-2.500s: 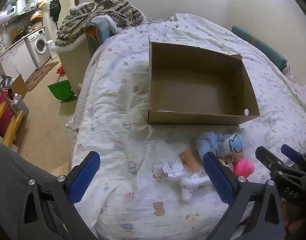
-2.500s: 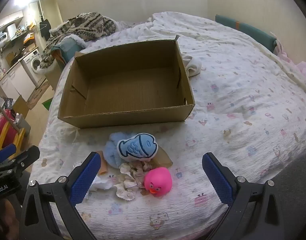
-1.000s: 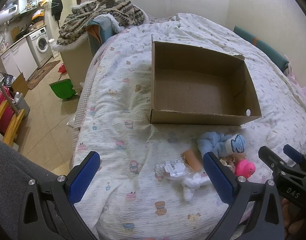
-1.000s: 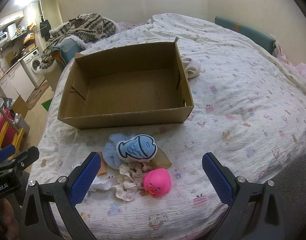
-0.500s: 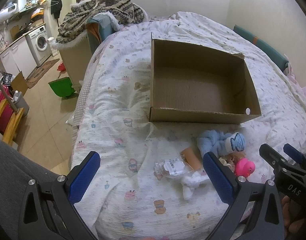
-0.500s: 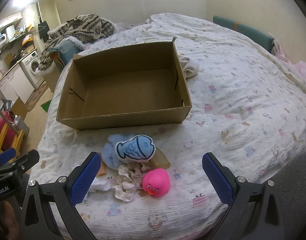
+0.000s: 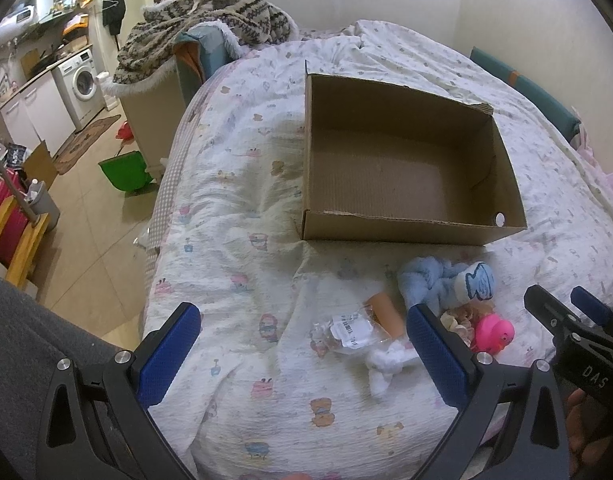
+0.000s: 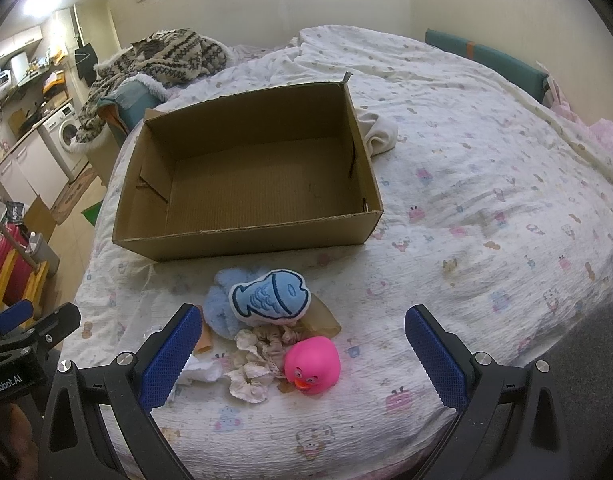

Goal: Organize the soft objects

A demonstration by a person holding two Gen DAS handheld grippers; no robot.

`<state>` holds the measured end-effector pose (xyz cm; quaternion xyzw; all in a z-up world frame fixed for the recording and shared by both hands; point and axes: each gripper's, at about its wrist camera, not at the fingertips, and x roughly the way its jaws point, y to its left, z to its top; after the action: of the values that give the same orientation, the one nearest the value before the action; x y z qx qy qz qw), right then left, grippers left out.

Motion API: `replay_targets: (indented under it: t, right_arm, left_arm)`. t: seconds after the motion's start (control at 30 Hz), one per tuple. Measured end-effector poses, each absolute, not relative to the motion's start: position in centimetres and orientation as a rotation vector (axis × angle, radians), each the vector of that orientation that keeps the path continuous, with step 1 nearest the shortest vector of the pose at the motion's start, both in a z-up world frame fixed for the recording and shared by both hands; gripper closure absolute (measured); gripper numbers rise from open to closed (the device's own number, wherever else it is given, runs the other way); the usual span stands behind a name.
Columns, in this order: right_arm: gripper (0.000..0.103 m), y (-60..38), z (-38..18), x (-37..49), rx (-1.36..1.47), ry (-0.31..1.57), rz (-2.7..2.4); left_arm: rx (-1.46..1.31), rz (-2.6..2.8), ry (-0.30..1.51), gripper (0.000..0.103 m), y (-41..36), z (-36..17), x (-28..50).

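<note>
While both grippers hang above the near edge of the bed (image 8: 486,184), neither holds anything. The left gripper (image 7: 302,354) has its jaws spread wide over bare quilt, just left of a clear plastic packet (image 7: 348,330) and a small white cloth (image 7: 386,362). The right gripper (image 8: 298,354) also has its jaws fully apart, framing the pile of soft objects from above without touching it.

The pile lies on the quilt just in front of the cardboard box (image 8: 246,240), apart from its near wall. A blue fish cushion (image 8: 270,298) rests on a light blue fluffy cloth (image 8: 218,308). Below it sits a cream lace scrunchie (image 8: 252,366), and touching that on its right, a pink rubber duck (image 8: 312,364), upright. A brown paper scrap (image 8: 324,320) shows behind the duck.

The box stands open, interior bare. A cream cloth (image 8: 380,134) is bunched against its far right corner, outside.
</note>
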<state>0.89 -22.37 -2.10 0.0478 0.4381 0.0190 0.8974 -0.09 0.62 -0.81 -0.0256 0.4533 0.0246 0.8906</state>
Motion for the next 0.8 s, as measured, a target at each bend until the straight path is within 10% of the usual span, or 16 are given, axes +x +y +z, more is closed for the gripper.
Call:
replay_targets:
  t: [0.8]
  right_arm:
    - [0.000,-22.7,-2.5,0.9,0.146,0.914,0.034]
  left_arm:
    - [-0.212,0.093,1.034,0.000,3.5,-1.4,1.6]
